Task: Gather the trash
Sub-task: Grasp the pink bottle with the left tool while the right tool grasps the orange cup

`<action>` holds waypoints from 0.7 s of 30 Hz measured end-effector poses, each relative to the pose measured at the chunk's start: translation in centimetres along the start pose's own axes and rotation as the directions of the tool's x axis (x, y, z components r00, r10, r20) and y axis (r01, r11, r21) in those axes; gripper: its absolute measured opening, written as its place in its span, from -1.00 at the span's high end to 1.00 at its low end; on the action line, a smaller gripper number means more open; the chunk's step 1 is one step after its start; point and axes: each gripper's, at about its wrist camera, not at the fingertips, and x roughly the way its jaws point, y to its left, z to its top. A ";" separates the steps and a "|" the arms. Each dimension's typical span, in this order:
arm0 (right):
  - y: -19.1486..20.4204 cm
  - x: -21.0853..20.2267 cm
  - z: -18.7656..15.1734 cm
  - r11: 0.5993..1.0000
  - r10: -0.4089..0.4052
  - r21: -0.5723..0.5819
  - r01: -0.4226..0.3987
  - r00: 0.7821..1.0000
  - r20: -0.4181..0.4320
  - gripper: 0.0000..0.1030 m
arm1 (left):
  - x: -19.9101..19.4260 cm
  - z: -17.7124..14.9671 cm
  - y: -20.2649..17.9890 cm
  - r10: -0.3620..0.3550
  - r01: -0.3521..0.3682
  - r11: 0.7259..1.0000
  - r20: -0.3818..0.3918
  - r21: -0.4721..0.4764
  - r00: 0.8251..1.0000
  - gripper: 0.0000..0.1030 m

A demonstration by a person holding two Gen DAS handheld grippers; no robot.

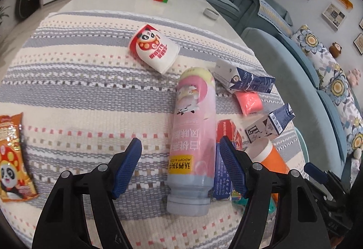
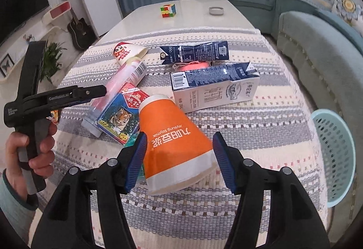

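While both claws hang spread over the striped cloth (image 2: 261, 142), neither pinches anything: the left gripper (image 1: 180, 167) straddles the bottle's (image 1: 192, 133) lower half with gaps on both sides, the right gripper (image 2: 179, 160) flanks the orange cup (image 2: 179, 142), pads near its wide rim, contact unclear. In the left view the bottle lies lengthwise, cap end at 6 o'clock, base toward 12; a playing-card box (image 1: 226, 135) sits tight against its 3 o'clock side, so little room there, while open cloth lies at 9 o'clock out to the snack bag (image 1: 13, 158) at the frame edge. Panda cup (image 1: 154, 49) lies on its side at 11 o'clock, apart from the bottle. Two milk cartons (image 1: 247, 78) (image 1: 270, 124) and a pink item (image 1: 248, 100) crowd 1–3 o'clock near the cloth's edge. In the right view the basket (image 2: 333, 158) sits at 3 o'clock off the table edge, with bare cloth between it and the cup. Cube (image 2: 168, 10) and a white ring (image 2: 216, 10) sit at 12 o'clock on the bare table (image 2: 192, 19).
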 end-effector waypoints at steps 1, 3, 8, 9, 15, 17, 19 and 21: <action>0.2 0.1 0.1 1.000 -0.011 -0.012 0.011 1.000 -0.003 -0.10 | 0.1 -0.1 0.0 0.000 0.000 1.000 -0.001 0.001 1.000 -0.33; 0.7 0.8 0.2 0.998 -0.052 -0.042 0.050 0.998 -0.034 -0.10 | 0.7 -0.1 0.0 -0.002 0.002 1.000 -0.011 0.001 1.000 -0.29; 1.3 1.5 -0.6 0.995 -0.043 -0.094 0.036 0.996 -0.076 -0.10 | 2.0 -0.3 -0.5 -0.001 0.001 1.000 -0.038 -0.002 0.999 -0.24; 1.4 1.3 -0.9 0.995 -0.034 -0.102 0.026 0.996 -0.078 -0.10 | 2.3 -0.3 -0.6 -0.001 0.000 1.000 -0.042 -0.003 0.999 -0.24; 2.2 1.7 -1.8 0.982 -0.095 -0.171 0.079 0.992 -0.083 -0.17 | 3.5 -0.3 -1.4 0.035 -0.035 0.999 -0.047 0.006 0.998 -0.23; 2.6 2.1 -1.6 0.977 -0.116 -0.187 0.099 0.990 -0.083 -0.21 | 3.7 -0.2 -1.8 0.054 -0.053 0.998 -0.047 0.016 0.997 -0.23; 2.9 2.7 -1.5 0.972 -0.139 -0.200 0.119 0.986 -0.088 -0.25 | 3.9 -0.1 -2.1 0.061 -0.060 0.998 -0.048 0.020 0.997 -0.24; 3.0 3.2 -1.4 0.970 -0.152 -0.203 0.131 0.984 -0.088 -0.32 | 4.0 -0.1 -2.2 0.060 -0.059 0.998 -0.048 0.019 0.997 -0.28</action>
